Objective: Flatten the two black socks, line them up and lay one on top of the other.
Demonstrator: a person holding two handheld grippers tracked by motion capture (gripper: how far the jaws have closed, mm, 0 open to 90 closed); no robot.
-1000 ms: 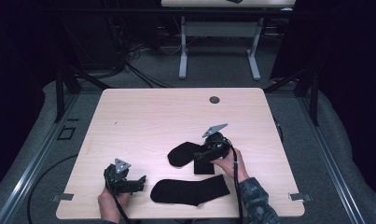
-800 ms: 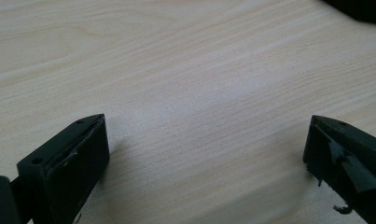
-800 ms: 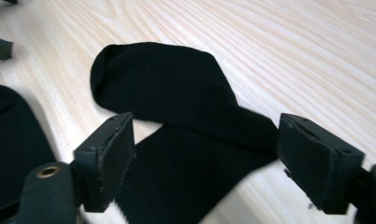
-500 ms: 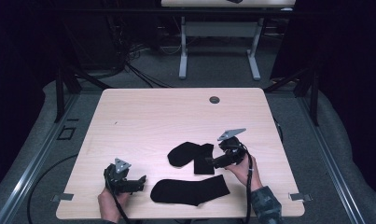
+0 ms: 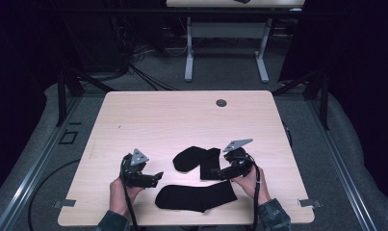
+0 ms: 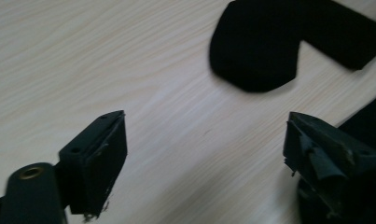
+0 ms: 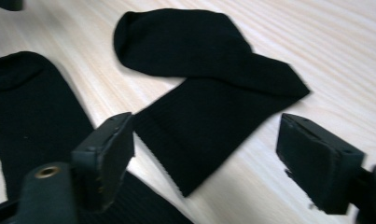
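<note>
Light wooden table point(image 5: 148, 115), seen from above, with two black socks near its front edge. Far sock point(image 5: 197, 160) bent in an L, toe to the left, cuff turned toward the front edge. Near sock point(image 5: 195, 196) laid flat and long, just in front of the far sock, apart from it by a narrow strip of bare wood.

Left gripper point(image 5: 155, 177) held low over the table, left of the near sock's toe, jaws pointing right toward that toe. Jaws apart, just closing a little, nothing between them. In the left gripper view point(image 6: 204, 154), bare wood between the two black jaws; far sock's toe point(image 6: 258, 46) ahead, well clear of the pads; edge of the near sock point(image 6: 370, 116) dark behind the right-hand jaw, contact not clear.

Right gripper point(image 5: 219, 173) at the cuff of the far sock, jaws pointing left. Jaws apart, just closing slightly. In the right gripper view point(image 7: 204, 154), far sock's cuff point(image 7: 195, 135) lying flat on the wood between the two pads, its corners short of either pad, not pinched. Near sock point(image 7: 31, 116) at the left of that view, passing behind the left-hand jaw.

Grey three-cornered plate point(image 5: 238, 144) atop the right gripper, a like plate on the left. Round grommet point(image 5: 221, 103) near the table's far edge. Second table's legs point(image 5: 225, 48) beyond, on grey floor.
</note>
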